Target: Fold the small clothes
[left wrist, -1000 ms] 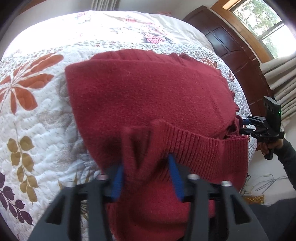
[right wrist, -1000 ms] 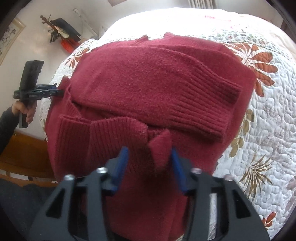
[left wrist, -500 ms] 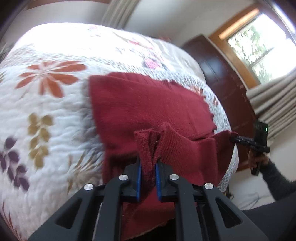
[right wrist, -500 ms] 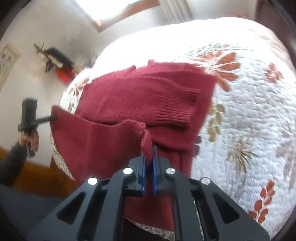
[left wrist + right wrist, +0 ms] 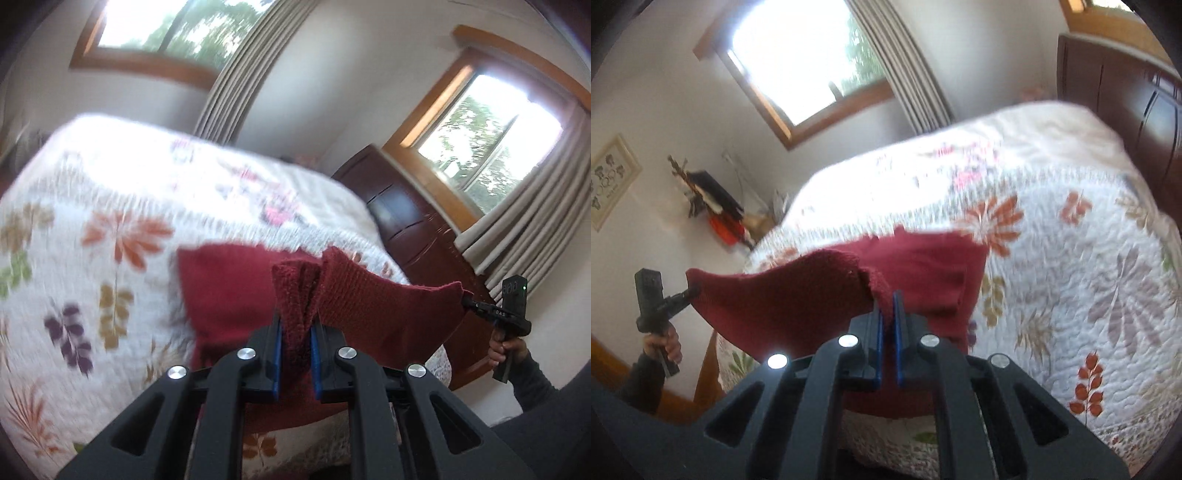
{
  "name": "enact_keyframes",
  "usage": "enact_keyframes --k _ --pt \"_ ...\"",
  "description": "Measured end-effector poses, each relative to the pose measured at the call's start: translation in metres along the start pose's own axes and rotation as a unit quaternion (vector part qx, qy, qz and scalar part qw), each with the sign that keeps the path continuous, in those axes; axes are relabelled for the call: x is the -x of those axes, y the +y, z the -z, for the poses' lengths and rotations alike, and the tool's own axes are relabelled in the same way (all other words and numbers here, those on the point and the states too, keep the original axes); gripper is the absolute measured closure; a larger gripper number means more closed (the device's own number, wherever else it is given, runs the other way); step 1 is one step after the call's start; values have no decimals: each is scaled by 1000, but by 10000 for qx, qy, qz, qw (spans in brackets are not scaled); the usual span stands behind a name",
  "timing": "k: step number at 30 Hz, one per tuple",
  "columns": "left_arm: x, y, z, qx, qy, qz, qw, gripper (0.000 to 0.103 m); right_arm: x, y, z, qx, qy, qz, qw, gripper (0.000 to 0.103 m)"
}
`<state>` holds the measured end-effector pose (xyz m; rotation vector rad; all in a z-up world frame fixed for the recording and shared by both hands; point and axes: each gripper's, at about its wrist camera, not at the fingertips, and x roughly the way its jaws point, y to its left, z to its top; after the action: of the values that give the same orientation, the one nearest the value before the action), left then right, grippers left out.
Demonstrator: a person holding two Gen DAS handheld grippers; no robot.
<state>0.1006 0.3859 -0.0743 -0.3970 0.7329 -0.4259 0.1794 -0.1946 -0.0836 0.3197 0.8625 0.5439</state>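
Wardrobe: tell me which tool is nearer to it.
Right. The right tool holds a sweater corner just in front of the wardrobe; the left tool grips the other corner farther along the bed, away from it.

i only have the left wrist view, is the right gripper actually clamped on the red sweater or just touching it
Observer: Clamped. In the right wrist view the right gripper has its jaws nearly together, with a thin edge of the sweater pinched between them.
Operator: is the far half off the bed too
Observer: No. From that side the far part of the sweater lies on the quilt.
Operator: how does my left gripper look from there
Observer: The left gripper holds its corner raised out past the bed's edge. The hem spans in the air between the two grippers.
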Motion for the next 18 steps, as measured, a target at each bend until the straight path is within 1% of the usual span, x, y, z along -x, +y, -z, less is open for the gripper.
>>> enact_keyframes --k 2,5,7,9,12,14,16,18 --pt "7 -11 -13 -183 -172 37 9997 91 13 5 -13 51 -235 -46 9997 99" --pt "11 -21 -30 -392 -325 78 9987 91 19 9 -33 88 -453 -138 9988 99" --pt "2 -19 -43 -433 -340 92 9984 91 15 8 -45 117 -506 -129 9986 99" --pt "-9 -18 -55 -481 -314 48 9983 91 4 6 -55 133 -471 -88 9988 99" --pt "-31 -13 -73 -505 -215 20 9985 91 -17 0 -72 165 -395 -61 9991 99" --pt "-51 -4 -84 -445 -60 -4 9990 91 -34 -6 -83 143 -291 -54 9995 100" --pt "-75 12 -92 -277 166 -97 9994 91 -49 -11 -89 115 -180 -36 9998 100" --pt "-98 31 -95 -9 390 -190 9991 91 -73 -22 -96 26 19 19 10000 100"
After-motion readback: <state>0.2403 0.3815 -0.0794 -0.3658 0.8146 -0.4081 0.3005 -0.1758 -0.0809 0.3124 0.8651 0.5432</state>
